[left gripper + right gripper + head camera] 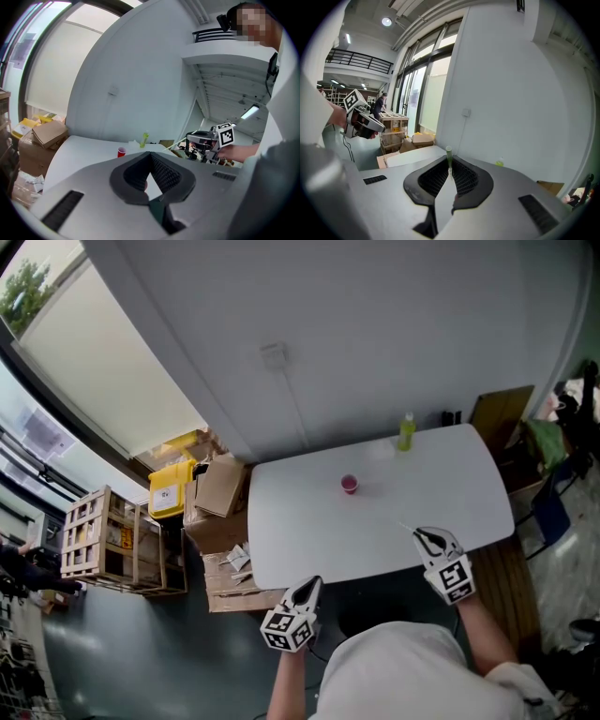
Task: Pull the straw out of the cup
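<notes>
Right gripper (pixel 427 538) pinches the straw (pixel 448 153) over the table (pixel 309 521) edge; left gripper (pixel 307 589) closed, empty.

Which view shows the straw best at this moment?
The right gripper view: the green straw stands close up, pinched between the jaws of the right gripper. The head view shows it only as a thin pale line ahead of that gripper. The left gripper view shows it as a faint distant sliver.

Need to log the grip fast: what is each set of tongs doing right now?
Left tongs: closed, nothing in them.
Right tongs: closed on the straw.
</notes>
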A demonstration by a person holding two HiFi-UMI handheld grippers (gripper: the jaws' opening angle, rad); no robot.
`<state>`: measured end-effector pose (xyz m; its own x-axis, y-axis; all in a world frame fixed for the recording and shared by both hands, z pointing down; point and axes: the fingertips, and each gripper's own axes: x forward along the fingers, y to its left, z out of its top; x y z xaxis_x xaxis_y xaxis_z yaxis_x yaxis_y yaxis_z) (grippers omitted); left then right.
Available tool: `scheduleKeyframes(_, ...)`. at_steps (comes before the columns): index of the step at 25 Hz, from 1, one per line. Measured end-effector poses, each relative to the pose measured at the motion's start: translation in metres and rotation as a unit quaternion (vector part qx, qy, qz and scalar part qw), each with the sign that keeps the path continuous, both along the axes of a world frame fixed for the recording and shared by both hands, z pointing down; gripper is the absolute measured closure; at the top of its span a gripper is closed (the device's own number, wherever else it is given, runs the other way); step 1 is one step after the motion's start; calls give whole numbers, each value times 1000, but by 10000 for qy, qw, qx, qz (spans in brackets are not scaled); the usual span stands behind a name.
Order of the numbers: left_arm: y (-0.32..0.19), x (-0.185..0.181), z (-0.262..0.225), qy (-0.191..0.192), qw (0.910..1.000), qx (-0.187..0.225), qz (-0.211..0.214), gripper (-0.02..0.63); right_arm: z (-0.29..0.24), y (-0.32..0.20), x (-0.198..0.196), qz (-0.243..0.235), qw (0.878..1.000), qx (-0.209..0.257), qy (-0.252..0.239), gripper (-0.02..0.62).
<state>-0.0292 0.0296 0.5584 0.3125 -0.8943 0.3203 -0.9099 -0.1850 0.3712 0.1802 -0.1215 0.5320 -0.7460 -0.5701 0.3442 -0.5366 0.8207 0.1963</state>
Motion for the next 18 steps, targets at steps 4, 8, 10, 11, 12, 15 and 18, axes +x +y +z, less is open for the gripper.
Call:
scheduleKeyframes(4,1,2,-1,-18,10000,-12,-22,604,-2,0,0,-46,10000,0,-15,546)
scheduleKeyframes(8,1,7,-3,-42,10000,-6,-11,604,-3,-1,1,-87,10000,23,-34,545)
scheduleKeyframes(10,1,8,-3,-46,10000,-11,-12,604,-2,-2,2,-130,9999,45,-26,546)
scheduleKeyframes(11,1,9,-4,-48,10000,-12,-10,604,-2,-1,2,-153,9999,61,-20,546)
scheduleKeyframes(12,2,11,-3,-51,10000,-12,-7,604,-2,0,2,-166,9998,68,-22,545)
scheduleKeyframes(15,4,14,-2,-50,10000,-16,2,604,-5,3,1,-141,9999,21,-82,546)
scheduleKeyframes(18,4,14,-2,-41,10000,-10,-8,604,-7,3,0,-150,9998,-26,-100,546)
